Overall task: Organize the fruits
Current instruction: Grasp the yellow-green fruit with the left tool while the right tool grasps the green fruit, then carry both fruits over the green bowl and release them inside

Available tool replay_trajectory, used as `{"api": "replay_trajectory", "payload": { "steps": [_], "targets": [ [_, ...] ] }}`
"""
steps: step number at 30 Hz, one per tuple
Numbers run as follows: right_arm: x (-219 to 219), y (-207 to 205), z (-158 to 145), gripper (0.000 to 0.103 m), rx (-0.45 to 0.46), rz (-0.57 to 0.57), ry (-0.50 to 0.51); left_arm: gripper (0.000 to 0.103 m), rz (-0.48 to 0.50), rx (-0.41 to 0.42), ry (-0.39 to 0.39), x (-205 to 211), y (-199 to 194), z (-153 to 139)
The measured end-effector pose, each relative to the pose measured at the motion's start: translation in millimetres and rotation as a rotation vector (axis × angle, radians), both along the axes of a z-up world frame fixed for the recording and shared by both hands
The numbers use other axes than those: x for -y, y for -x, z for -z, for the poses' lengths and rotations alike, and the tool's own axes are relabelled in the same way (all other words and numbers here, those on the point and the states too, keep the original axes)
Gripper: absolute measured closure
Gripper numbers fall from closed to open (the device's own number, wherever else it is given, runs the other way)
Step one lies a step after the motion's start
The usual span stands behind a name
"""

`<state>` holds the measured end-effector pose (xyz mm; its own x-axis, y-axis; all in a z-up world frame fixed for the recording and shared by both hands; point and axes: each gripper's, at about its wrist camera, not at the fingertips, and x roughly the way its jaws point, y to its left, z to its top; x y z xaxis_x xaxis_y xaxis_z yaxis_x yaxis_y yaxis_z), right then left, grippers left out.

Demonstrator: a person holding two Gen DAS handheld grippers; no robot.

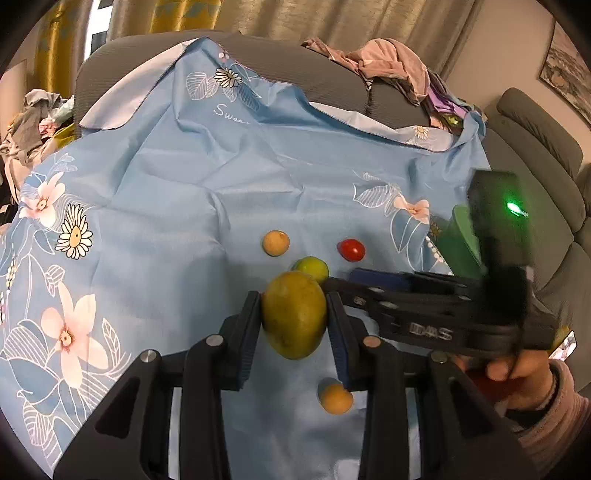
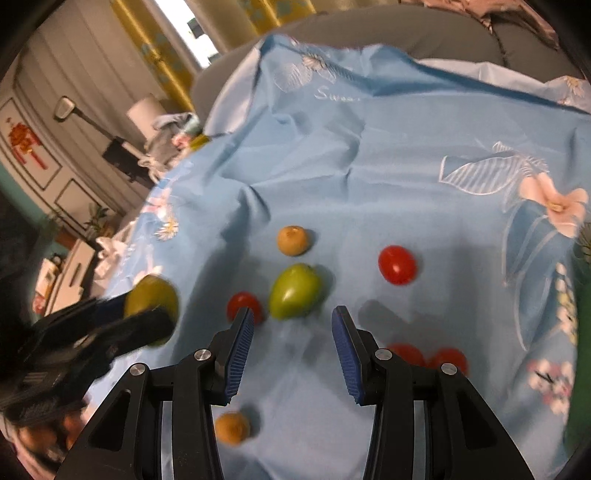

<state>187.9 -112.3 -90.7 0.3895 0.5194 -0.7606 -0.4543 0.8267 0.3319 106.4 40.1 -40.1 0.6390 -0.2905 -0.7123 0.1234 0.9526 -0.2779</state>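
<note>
Two red tomatoes (image 2: 424,356) half hidden behind right tongs (image 2: 293,332).

A light-blue floral cloth (image 1: 177,177) printed with daisies, pink blossoms and the partly legible word "Swee…" lies creased over a grey sofa (image 1: 317,79), its far edge folded back to show a pale underside. A heap of pinkish clothes (image 1: 388,62) sits on the sofa's backrest, and another pile of laundry (image 1: 33,122) lies at the left. Beige and yellow curtains (image 1: 258,16) hang behind. A framed picture (image 1: 565,79) hangs on the right wall. In the right wrist view, a red knot ornament (image 2: 24,142) hangs on a panelled wall.
</note>
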Motion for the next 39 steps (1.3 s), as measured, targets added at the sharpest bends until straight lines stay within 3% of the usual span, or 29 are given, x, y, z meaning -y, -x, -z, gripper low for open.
{"api": "replay_trajectory", "payload": {
  "steps": [10,14,21,39],
  "targets": [
    [-24.7,-19.6,18.4,0.058,-0.003,0.023,0.081,0.068,-0.025,-0.025,0.022,-23.9,5.1,8.4],
    [-25.9,-15.9,15.3,0.065,0.014,0.0,0.099,0.068,-0.031,-0.034,0.017,-25.3,9.1,9.4],
    [-7.0,18.1,-9.7,0.068,0.082,-0.028,0.074,0.068,-0.027,-0.036,-0.005,-16.2,19.3,4.1],
    [71.7,99.1,-45.5,0.068,0.14,0.034,-0.046,0.068,0.018,-0.013,-0.054,41.2,58.7,-14.5]
  ]
}}
